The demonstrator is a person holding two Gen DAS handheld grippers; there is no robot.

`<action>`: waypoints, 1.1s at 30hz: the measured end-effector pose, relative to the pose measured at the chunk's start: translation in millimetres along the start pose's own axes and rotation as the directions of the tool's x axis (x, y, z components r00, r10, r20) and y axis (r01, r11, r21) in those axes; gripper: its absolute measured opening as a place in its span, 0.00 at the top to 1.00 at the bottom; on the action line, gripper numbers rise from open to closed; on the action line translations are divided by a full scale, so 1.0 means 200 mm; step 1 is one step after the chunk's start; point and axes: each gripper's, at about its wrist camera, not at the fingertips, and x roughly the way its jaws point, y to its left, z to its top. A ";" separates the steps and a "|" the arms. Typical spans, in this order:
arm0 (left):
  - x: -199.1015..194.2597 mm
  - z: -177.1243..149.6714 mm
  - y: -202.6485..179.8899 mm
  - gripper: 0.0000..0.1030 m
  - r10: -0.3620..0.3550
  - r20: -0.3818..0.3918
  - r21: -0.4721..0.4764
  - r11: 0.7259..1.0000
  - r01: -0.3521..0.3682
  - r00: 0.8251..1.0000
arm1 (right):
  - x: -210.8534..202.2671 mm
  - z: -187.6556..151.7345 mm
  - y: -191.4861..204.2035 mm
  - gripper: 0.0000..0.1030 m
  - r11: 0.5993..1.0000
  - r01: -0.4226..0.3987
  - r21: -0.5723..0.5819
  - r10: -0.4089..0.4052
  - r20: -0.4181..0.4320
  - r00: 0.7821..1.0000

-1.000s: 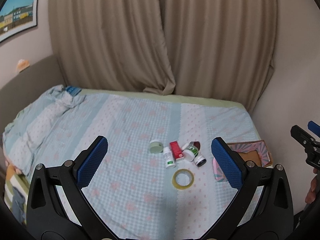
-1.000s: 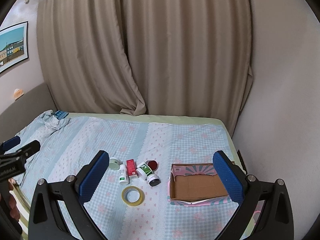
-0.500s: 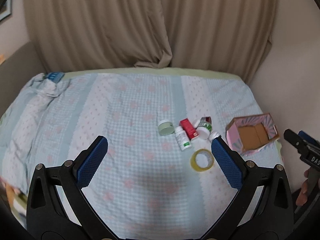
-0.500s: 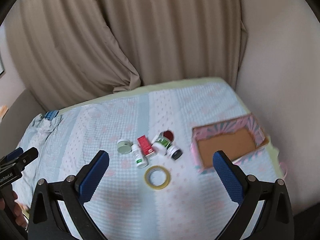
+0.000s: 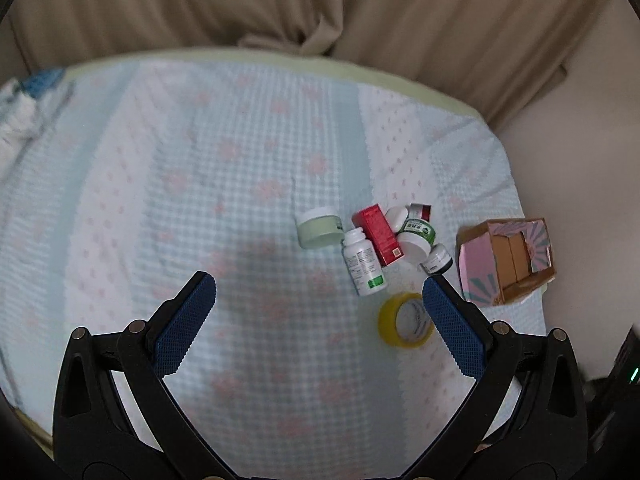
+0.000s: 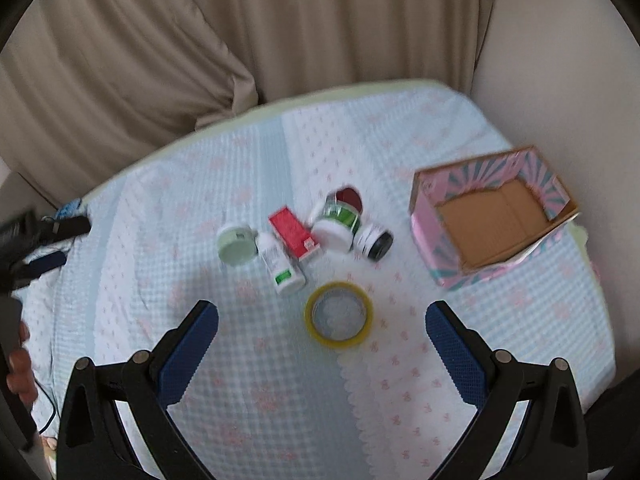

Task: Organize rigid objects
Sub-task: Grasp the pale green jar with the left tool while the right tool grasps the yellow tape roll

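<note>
You hold both grippers above a bed covered in a pale blue and pink checked sheet point(image 6: 280, 380), with beige curtains point(image 6: 280, 20) behind it. Your left gripper point(image 5: 320, 292) has its 2 blue-padded fingers spread wide and holds nothing. Your right gripper point(image 6: 322, 320) is spread just as wide and is also empty.

The things to sort lie in a small cluster on the sheet. A pale green jar point(image 6: 237, 245) sits at the left end. Just beside it lies a white bottle point(image 6: 282, 266) with a green label, on its side, touching a red box point(image 6: 294, 233). Right of the box lies a green-banded white jar point(image 6: 336, 224), with a dark red item point(image 6: 349, 197) behind it and a small black-capped jar point(image 6: 374, 242) beside it. A yellow roll of tape point(image 6: 339, 315) lies flat nearer to you, apart from the cluster and between the right gripper's fingers in its view.

A pink patterned cardboard box point(image 6: 492, 184) stands open and empty near the bed's right edge, apart from the cluster.
</note>
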 end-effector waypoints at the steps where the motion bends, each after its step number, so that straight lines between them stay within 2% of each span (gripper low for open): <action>1: 0.09 0.03 0.00 0.00 -0.004 -0.023 -0.013 1.000 0.004 1.000 | 0.06 -0.01 0.00 0.00 1.000 -0.003 0.003 0.003 -0.019 1.000; 6: 0.51 0.14 0.01 0.00 -0.029 -0.140 -0.078 0.997 0.018 0.990 | 0.39 -0.07 -0.03 0.00 0.999 0.014 0.033 -0.010 -0.126 0.992; 9: 0.74 0.18 0.01 0.00 -0.045 -0.207 -0.113 0.993 0.021 0.977 | 0.56 -0.12 -0.06 0.00 0.997 0.021 0.068 -0.008 -0.187 0.982; 14: 1.08 0.25 0.00 0.01 -0.027 -0.285 -0.142 0.990 -0.014 0.958 | 0.81 -0.20 -0.09 0.00 0.994 0.036 0.099 -0.008 -0.269 0.963; 18: 1.29 0.26 -0.01 0.01 0.000 -0.348 -0.130 0.990 -0.048 0.938 | 0.97 -0.25 -0.11 0.00 0.994 0.049 0.100 -0.016 -0.311 0.950; 23: 1.47 0.24 -0.01 0.01 0.023 -0.408 -0.111 0.991 -0.074 0.913 | 1.12 -0.30 -0.12 0.00 0.994 0.063 0.093 -0.025 -0.360 0.932; 26: 1.55 0.22 0.00 0.01 0.011 -0.430 -0.136 0.988 -0.077 0.903 | 1.20 -0.31 -0.13 0.00 0.993 0.073 0.092 -0.032 -0.386 0.922; 27: 1.57 0.22 0.00 0.03 0.001 -0.432 -0.148 0.986 -0.072 0.902 | 1.22 -0.31 -0.14 0.00 0.993 0.074 0.092 -0.032 -0.392 0.919; 29: 1.61 0.21 0.00 0.18 -0.014 -0.453 -0.156 0.986 -0.063 0.892 | 1.26 -0.30 -0.15 0.00 0.993 0.074 0.090 -0.032 -0.399 0.916; 30: 1.63 0.20 0.00 0.22 -0.008 -0.465 -0.147 0.987 -0.068 0.886 | 1.27 -0.30 -0.16 0.00 0.994 0.073 0.087 -0.032 -0.402 0.915; 33: 1.66 0.18 -0.02 0.30 -0.022 -0.469 -0.137 0.989 -0.048 0.883 | 1.31 -0.29 -0.16 0.03 0.995 0.090 0.053 -0.060 -0.412 0.909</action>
